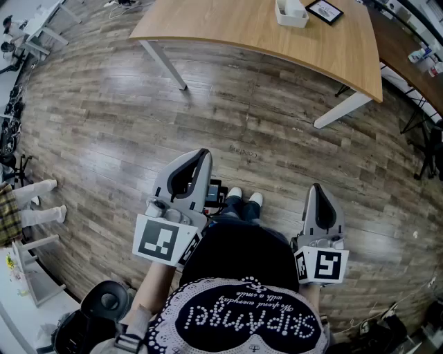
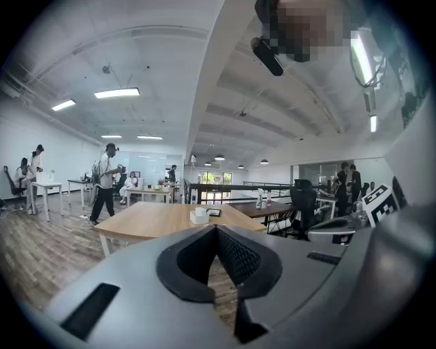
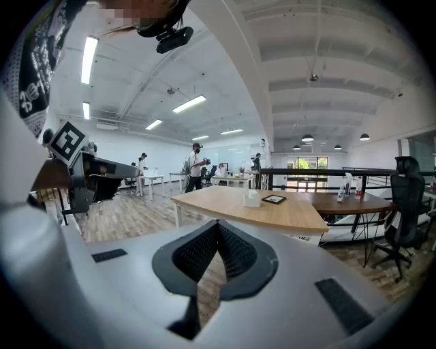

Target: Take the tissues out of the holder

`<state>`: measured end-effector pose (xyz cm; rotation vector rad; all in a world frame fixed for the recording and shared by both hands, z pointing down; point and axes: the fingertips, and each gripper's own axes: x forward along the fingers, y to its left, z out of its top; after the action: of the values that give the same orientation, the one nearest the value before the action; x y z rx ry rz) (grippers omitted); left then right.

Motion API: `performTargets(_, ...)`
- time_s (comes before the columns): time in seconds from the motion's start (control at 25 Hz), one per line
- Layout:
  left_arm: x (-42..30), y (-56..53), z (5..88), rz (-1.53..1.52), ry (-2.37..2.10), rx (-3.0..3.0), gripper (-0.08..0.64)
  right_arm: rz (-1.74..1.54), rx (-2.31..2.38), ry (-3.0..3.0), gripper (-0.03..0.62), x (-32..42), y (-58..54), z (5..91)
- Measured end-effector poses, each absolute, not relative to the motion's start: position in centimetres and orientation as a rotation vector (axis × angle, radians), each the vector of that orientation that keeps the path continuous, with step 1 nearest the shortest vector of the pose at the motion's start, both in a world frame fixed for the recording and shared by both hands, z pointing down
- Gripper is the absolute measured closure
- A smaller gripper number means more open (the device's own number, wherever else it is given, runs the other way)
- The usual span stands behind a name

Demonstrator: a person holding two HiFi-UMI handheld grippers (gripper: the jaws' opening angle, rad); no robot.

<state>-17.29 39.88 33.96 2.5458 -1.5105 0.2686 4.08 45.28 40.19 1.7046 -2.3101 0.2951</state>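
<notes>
Both tools are idle: the left gripper has its jaws together with nothing between them, and so does the right gripper. Both are held low in front of the person, above the floor, tilted a little downward.

The holder is a small white box on the table, well apart from both grippers, with a wide stretch of floor between. It sits near the table's far side, just beside a dark frame.

Key relation: the holder lies straight ahead and far off. In the head view it falls between the two grippers but closer to the right one's line, so the right gripper is judged the nearer. In the right gripper view the holder shows slightly right of the jaw line; in the left gripper view it shows slightly left of it.

A white tuft seems to stand up from the box top. The box is too small to call its long axis.

Task not started. The coming move looks like a walk up to the table edge, then opening one gripper to approach the top of the box.
</notes>
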Motion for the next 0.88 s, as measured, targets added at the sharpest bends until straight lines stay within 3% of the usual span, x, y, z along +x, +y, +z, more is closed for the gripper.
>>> performTargets(0.52,-18.5,40.7,32.4,0.240,-1.657,2.495,0.555,0.271,1.689,-2.362,0.583,4.9,46.1,39.4)
performTargets(0.88,-13.6,41.7,34.4,0.265,-1.546,2.521,0.555,0.328,1.650,-2.461,0.581,6.3,46.9,40.7)
